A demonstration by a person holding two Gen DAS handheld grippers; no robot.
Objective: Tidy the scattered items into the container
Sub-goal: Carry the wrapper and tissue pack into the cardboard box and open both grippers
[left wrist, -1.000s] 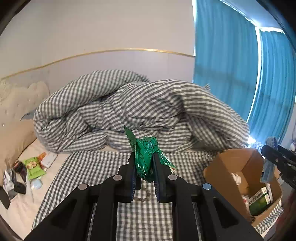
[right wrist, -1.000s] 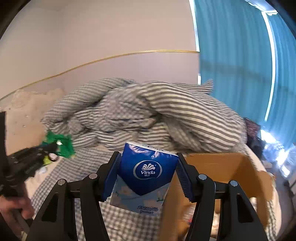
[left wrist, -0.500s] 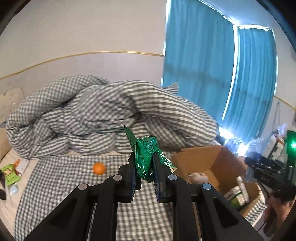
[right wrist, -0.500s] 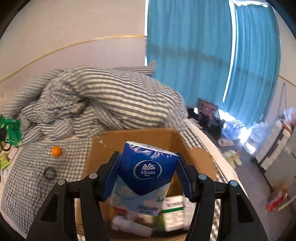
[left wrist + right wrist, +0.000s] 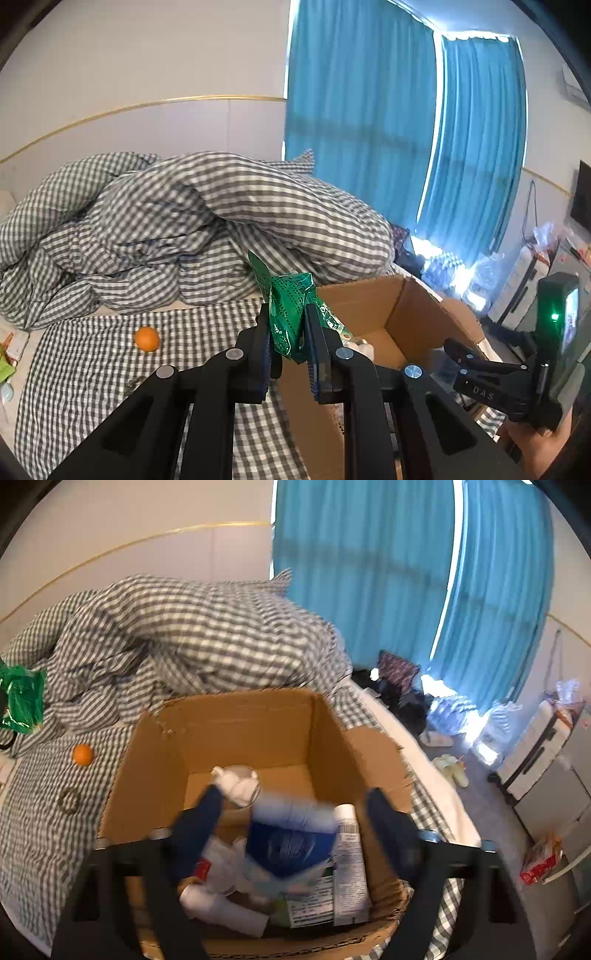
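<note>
My left gripper [image 5: 287, 325] is shut on a green snack packet [image 5: 290, 314] and holds it up beside the near left wall of the open cardboard box [image 5: 402, 306]. My right gripper [image 5: 295, 812] is open above the box [image 5: 240, 720]. The blue Vinda tissue pack [image 5: 288, 843] is loose between its spread fingers, blurred, over the items in the box. The box holds white tubes, a white bottle and small cartons. An orange [image 5: 147, 339] lies on the checked sheet left of the box; it also shows in the right wrist view [image 5: 82, 754].
A bundled checked duvet [image 5: 184, 229] lies behind the box. A dark ring [image 5: 69, 800] lies on the sheet near the orange. Small packets lie at the bed's far left edge [image 5: 5, 365]. Blue curtains [image 5: 369, 129] and floor clutter are to the right.
My right gripper has opened and let go of the tissue pack over the box. My left gripper has carried the green packet rightward to the box.
</note>
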